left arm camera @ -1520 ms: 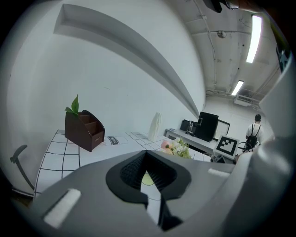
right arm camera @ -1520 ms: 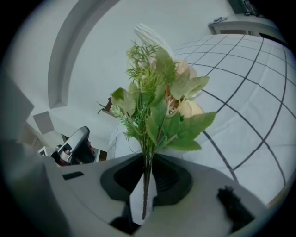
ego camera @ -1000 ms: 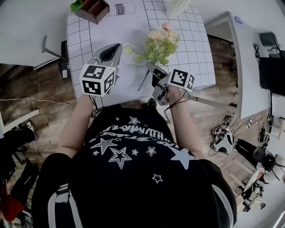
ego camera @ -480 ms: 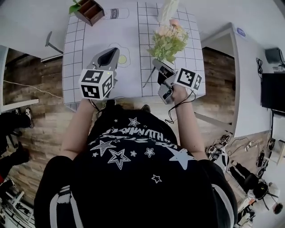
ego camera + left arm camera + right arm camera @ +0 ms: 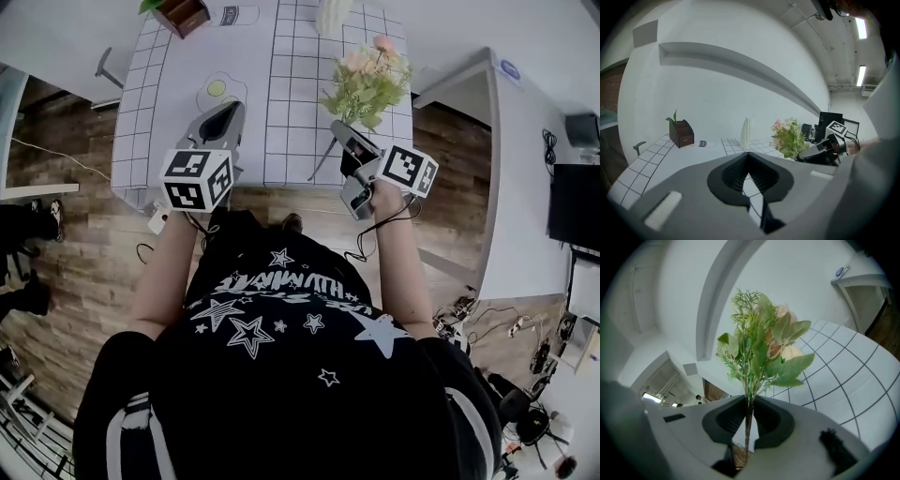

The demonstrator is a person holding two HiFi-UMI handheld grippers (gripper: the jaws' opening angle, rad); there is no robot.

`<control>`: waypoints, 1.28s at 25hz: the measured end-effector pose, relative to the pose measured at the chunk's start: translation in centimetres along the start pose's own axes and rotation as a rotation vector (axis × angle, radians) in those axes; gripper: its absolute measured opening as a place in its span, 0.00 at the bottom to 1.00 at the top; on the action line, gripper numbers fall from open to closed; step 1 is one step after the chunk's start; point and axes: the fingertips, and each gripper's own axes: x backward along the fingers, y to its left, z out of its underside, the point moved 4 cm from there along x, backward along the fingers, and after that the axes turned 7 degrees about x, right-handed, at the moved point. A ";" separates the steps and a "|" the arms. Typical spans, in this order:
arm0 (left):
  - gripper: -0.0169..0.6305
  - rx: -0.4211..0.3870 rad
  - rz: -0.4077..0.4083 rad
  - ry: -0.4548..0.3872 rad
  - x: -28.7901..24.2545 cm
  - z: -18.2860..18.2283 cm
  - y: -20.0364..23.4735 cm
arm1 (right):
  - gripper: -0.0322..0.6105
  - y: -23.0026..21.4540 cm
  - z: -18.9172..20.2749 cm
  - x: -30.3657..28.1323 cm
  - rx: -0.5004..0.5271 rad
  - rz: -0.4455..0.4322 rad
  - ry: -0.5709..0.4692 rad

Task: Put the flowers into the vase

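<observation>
A bunch of pink flowers with green leaves stands upright over the table's front right part. My right gripper is shut on its thin stem, which hangs below the jaws. The white ribbed vase stands at the far edge of the gridded table mat, well beyond the bunch. My left gripper is shut and holds nothing, hovering above the mat's front left part, next to a printed fried egg.
A brown box with a small green plant sits at the far left of the mat. A white desk with a black monitor stands to the right. Wooden floor surrounds the table.
Both grippers have shifted right across the table and drawn back toward its front edge. The bunch has gone along in the right gripper and now stands nearer the table's right side.
</observation>
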 end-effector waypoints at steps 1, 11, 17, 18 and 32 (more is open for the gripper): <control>0.04 0.006 -0.004 0.000 0.1 0.3 -0.6 | 0.13 -0.2 -0.2 0.6 0.000 -0.003 -0.002; 0.04 0.025 -0.045 -0.002 1.9 0.7 -1.5 | 0.13 -2.1 -2.2 1.2 -0.034 -0.013 -0.027; 0.04 0.029 -0.031 -0.003 0.4 -0.6 0.8 | 0.13 -1.4 -3.8 0.1 -0.014 0.010 -0.058; 0.04 0.029 -0.020 -0.005 -0.1 -0.9 0.9 | 0.13 -1.1 -4.1 0.0 -0.006 0.013 -0.064; 0.04 -0.002 0.179 -0.047 -6.5 -5.6 2.1 | 0.13 -1.1 -9.6 1.4 0.004 0.136 -0.231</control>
